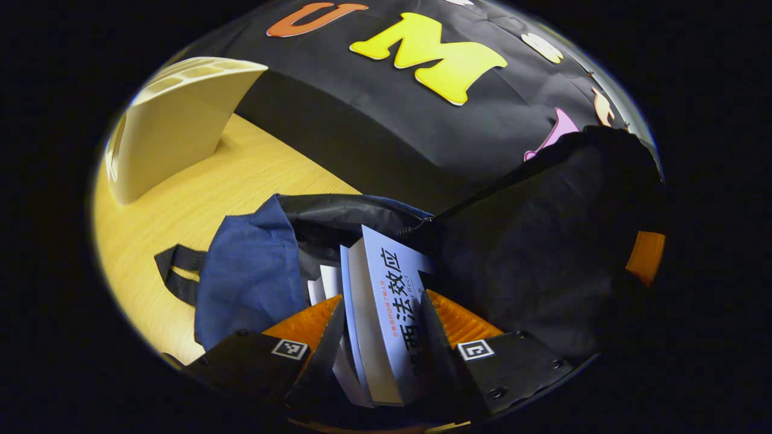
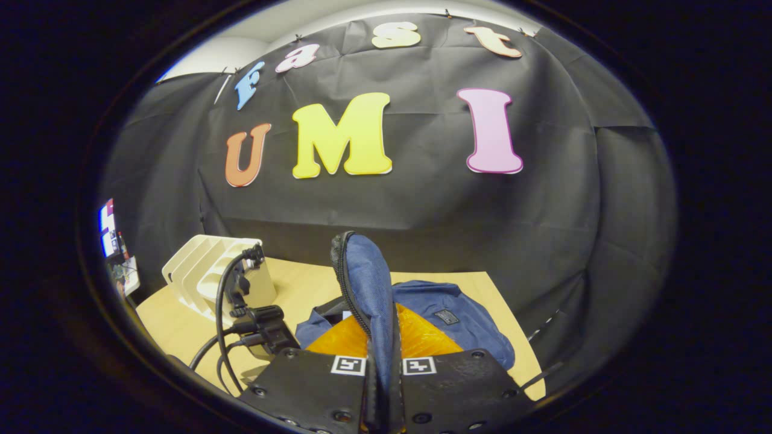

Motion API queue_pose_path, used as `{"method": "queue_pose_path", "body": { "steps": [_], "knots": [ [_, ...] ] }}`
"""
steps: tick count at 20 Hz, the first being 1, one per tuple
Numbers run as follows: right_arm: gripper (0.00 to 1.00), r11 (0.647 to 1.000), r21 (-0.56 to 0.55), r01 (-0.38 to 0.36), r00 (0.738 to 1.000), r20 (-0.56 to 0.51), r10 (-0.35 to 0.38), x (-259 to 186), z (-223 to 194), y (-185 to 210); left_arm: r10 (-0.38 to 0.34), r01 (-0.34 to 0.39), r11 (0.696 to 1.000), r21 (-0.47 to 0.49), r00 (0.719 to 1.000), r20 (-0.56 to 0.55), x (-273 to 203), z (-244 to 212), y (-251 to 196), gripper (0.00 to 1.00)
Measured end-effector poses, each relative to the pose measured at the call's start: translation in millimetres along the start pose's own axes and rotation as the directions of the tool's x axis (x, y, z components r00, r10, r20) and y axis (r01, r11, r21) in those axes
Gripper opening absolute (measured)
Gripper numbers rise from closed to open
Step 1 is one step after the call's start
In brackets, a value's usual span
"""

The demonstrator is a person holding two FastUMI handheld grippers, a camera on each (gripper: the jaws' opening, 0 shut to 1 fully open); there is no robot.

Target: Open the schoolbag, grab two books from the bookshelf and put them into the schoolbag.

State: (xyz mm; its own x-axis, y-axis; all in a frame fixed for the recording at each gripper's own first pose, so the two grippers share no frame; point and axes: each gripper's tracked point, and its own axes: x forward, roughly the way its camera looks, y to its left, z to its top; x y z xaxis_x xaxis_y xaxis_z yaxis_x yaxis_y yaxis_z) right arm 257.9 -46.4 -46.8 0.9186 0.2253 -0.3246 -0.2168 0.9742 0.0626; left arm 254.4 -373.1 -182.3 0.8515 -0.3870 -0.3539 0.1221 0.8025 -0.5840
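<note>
Left tongs (image 1: 380,337) are clamped on a pale blue paperback book (image 1: 386,307), poking into the open blue fabric schoolbag (image 1: 253,277) on the wooden table (image 1: 229,181). Right tongs (image 2: 381,367) are pinched tight on the bag's zippered flap (image 2: 365,277), lifting it. Cream plastic bookshelf (image 2: 205,271) stands just behind.

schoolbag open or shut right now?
Open. The right gripper pinches the schoolbag's zippered flap and holds it up; in the left gripper view the book held by the left gripper points into its mouth.
</note>
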Motion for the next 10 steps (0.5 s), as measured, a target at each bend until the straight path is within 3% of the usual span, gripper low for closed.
{"method": "queue_pose_path", "body": {
  "steps": [2,4,10],
  "knots": [
    [0.08,1.0,0.011,0.012,1.0,-0.014,-0.012,1.0,-7.4,-4.8,0.071,-0.068,0.994,0.08,0.997,-0.026,-5.5,-3.0,17.5,0.8],
    [0.07,0.999,0.026,0.025,0.999,-0.021,-0.024,-0.4,-14.0,-7.8,0.055,-0.052,0.996,0.072,0.998,-0.034,-7.2,-4.3,19.7,0.99],
    [0.08,0.998,0.024,0.05,0.996,-0.068,-0.049,-5.8,-43.8,-14.0,0.074,-0.072,0.982,0.174,0.997,-0.005,-40.2,10.6,48.2,0.98]
  ]
}}
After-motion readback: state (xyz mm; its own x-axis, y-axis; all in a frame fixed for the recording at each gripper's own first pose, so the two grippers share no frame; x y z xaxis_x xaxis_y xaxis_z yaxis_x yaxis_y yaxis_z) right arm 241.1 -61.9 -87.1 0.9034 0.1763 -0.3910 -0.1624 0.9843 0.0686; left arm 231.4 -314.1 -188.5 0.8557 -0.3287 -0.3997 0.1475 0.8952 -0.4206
